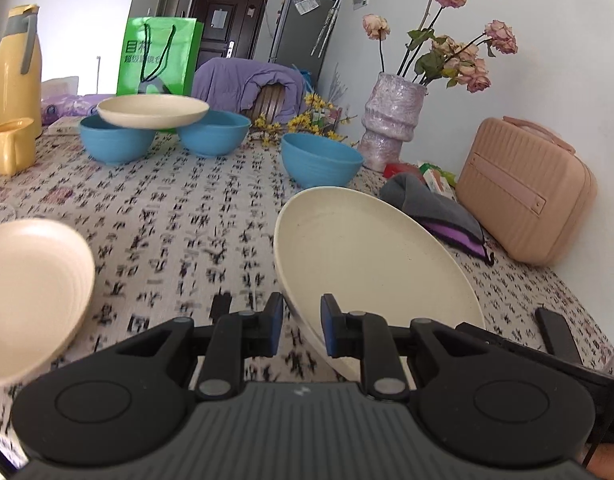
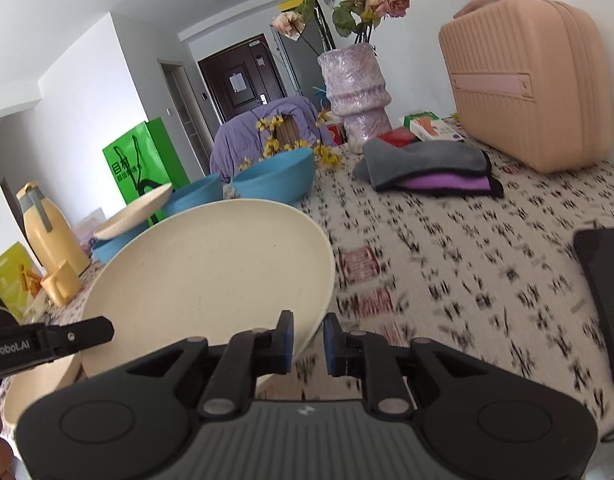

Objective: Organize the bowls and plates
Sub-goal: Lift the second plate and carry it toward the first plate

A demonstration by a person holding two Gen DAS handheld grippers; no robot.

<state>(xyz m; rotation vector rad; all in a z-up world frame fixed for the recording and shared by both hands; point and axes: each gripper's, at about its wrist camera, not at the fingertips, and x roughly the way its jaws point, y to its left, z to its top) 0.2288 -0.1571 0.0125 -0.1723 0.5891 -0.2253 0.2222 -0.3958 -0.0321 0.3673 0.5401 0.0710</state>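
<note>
A cream plate [image 1: 371,256] is tilted above the patterned table, held at opposite rims. My left gripper [image 1: 302,330] is shut on its near rim. My right gripper [image 2: 309,340] is shut on the same plate [image 2: 211,276] at its lower right rim; the left gripper's finger [image 2: 79,332] shows at that view's left. A cream ribbed bowl [image 1: 31,296] sits near left. Three blue bowls [image 1: 319,162] [image 1: 213,132] [image 1: 115,140] stand farther back, with a second cream plate [image 1: 153,110] resting across two of them.
A pink case [image 1: 527,188] and folded grey and purple cloths [image 1: 435,212] lie at the right. A vase of roses [image 1: 391,120], green bag [image 1: 159,56], yellow jug [image 1: 15,68] and yellow cup [image 1: 11,144] stand at the back. A dark object [image 2: 605,296] lies at the right edge.
</note>
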